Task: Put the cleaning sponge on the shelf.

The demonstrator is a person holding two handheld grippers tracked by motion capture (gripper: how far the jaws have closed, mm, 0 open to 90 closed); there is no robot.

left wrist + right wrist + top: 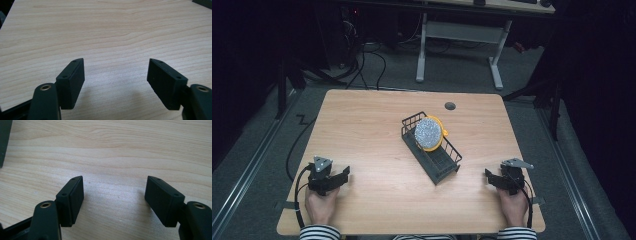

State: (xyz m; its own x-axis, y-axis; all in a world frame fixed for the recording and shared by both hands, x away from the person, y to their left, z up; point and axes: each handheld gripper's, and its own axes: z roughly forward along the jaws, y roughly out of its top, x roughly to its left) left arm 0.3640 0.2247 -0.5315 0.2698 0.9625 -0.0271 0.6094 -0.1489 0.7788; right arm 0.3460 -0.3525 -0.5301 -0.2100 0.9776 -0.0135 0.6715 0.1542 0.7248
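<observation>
Between the spread, empty left tongs (343, 173) and right tongs (488, 176), the wire basket (432, 150) looks stiff and light; grip its rim.

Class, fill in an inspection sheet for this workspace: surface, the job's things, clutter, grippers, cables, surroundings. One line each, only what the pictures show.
Surface: light wooden table, bare wood grain, a round dark grommet hole near the far edge.
Job's things: black wire basket lying diagonally at mid-table; a speckled grey round plate stands on edge in its far end, with a yellow plate behind it.
Clutter: nothing seen.
Grippers: left gripper and right gripper rest at the near corners, fingers open, holding nothing.
Cables: a black cable trails from the left gripper; more lie on the floor.
Surroundings: dark room, grey floor, white-legged desk beyond.
</observation>
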